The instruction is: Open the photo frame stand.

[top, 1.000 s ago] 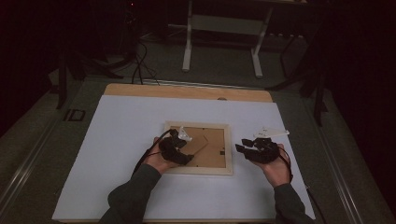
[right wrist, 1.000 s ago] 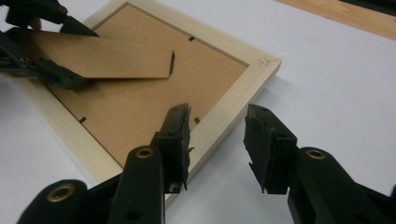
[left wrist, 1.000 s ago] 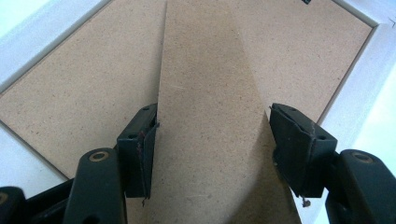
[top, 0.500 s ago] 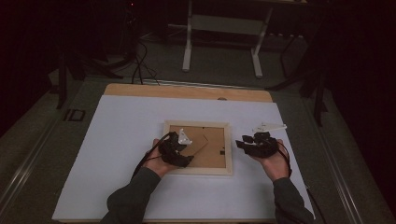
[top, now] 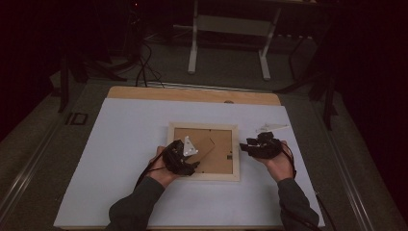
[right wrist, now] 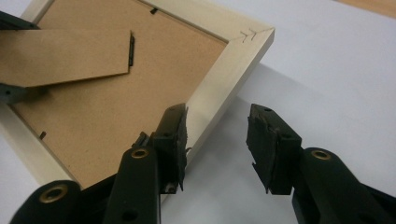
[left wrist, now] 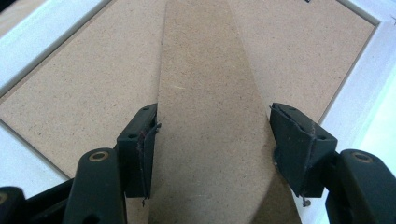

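Observation:
A pale wooden picture frame [top: 204, 176] lies face down on the white sheet, brown backing board up. Its hinged cardboard stand [top: 208, 146] is raised off the backing. My left gripper [top: 192, 156] sits at the frame's left side, shut across the width of the stand [left wrist: 210, 116], a pad on each edge. My right gripper [top: 245, 147] is at the frame's right rail [right wrist: 229, 70]. Its jaws have just been opening and stand open [right wrist: 217, 135]: one jaw lies over the rail, the other over the table, with nothing pressed between them. The left gripper's fingers [right wrist: 8, 21] hold the stand [right wrist: 65, 56].
The white sheet [top: 125, 144] covers a wooden table whose far edge [top: 192, 94] shows bare. A small white object [top: 272, 128] lies just behind the right gripper. A metal stand [top: 231, 43] and cables sit on the dark floor beyond.
My right hand has shifted a little left, closer to the frame's right rail, and its jaws are slightly wider. The left hand and the stand have stayed put.

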{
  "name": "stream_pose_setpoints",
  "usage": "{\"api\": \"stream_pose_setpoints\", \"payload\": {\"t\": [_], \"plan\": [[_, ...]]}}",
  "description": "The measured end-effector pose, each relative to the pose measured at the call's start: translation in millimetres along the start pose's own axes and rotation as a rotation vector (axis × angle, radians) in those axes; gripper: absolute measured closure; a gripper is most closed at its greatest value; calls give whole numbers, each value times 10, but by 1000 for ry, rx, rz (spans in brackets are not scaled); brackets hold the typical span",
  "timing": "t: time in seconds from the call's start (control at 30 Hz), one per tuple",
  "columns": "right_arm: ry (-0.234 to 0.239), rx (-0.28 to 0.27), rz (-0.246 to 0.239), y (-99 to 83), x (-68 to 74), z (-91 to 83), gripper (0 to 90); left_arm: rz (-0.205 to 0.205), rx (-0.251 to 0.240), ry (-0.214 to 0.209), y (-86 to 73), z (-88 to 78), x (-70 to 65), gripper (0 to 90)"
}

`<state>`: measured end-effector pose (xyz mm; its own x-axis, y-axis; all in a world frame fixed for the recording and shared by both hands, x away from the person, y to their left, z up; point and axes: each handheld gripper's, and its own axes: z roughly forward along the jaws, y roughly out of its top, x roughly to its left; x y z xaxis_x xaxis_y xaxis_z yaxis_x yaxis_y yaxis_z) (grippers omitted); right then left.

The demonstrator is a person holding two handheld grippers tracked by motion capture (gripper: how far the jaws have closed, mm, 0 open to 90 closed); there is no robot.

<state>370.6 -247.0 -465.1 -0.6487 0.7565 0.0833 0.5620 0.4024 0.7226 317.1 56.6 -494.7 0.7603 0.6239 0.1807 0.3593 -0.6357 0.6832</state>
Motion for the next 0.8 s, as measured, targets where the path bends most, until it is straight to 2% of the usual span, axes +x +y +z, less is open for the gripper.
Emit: {"api": "stream_pose_setpoints", "payload": {"t": [0.37,0.5,0.63,0.8], "plan": [[27,48,48,92,-21,171,511,26,-30,36,-21,-37,-67,378],[82,60,96,109,-73,234,496,48,-59,67,-55,-60,-122,379],[122,53,148,127,-105,278,488,65,-72,80,-67,-79,-146,379],[143,69,169,160,-99,325,493,84,-90,91,-80,-89,-161,378]]}}
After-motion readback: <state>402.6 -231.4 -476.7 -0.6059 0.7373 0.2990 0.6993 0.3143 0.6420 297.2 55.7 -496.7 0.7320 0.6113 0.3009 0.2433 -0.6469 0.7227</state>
